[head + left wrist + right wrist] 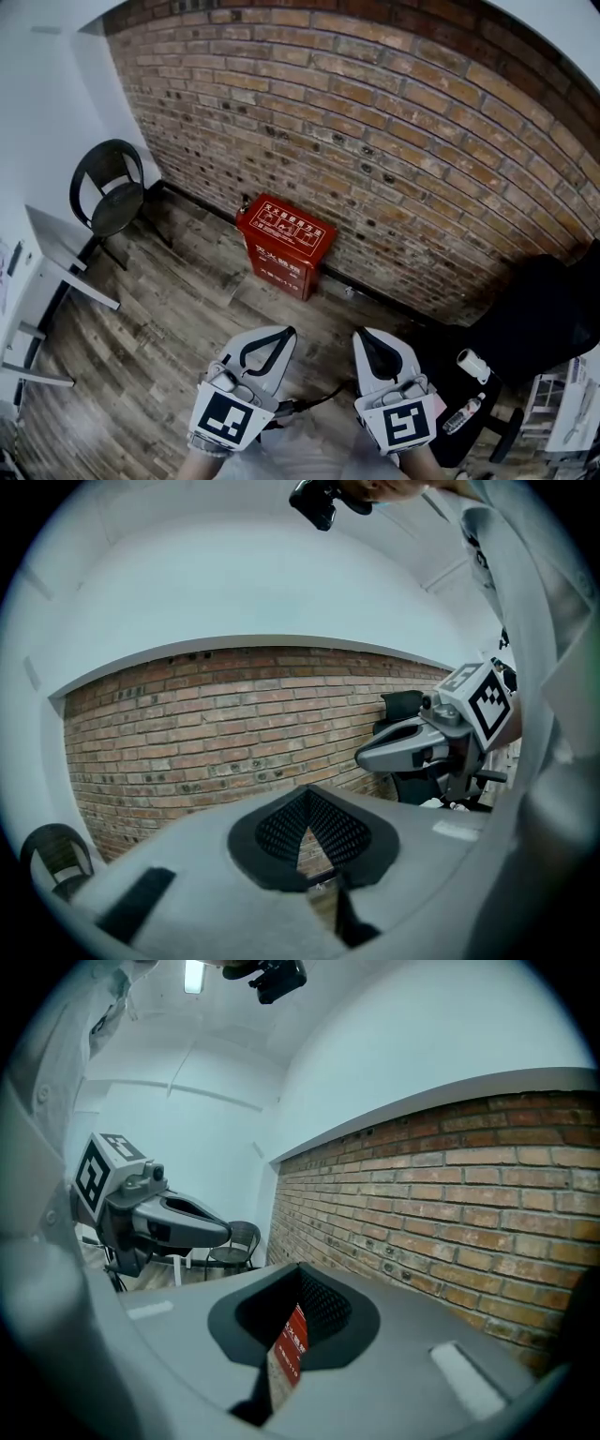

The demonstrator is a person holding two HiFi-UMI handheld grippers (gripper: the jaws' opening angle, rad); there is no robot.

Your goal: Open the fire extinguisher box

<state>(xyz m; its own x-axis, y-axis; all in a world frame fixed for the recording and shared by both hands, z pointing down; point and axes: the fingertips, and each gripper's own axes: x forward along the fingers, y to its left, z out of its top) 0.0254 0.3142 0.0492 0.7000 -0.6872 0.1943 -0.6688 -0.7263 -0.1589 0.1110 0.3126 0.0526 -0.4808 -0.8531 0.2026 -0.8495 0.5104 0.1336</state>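
Note:
The red fire extinguisher box [284,241] stands on the wooden floor against the brick wall, its lid down. Both grippers hang well short of it, near the bottom of the head view. My left gripper [280,336] is shut with nothing in it, and my right gripper [365,337] beside it is shut and empty too. In the right gripper view a strip of the red box [292,1340] shows through the slit between the closed jaws, with the left gripper [178,1222] off to the side. The left gripper view shows only brick wall ahead and the right gripper [412,747].
A black chair [111,192] stands in the left corner by a white table [66,267]. A black office chair [544,309] fills the right side, with a bottle [464,412] near it. The brick wall [375,122] runs behind the box.

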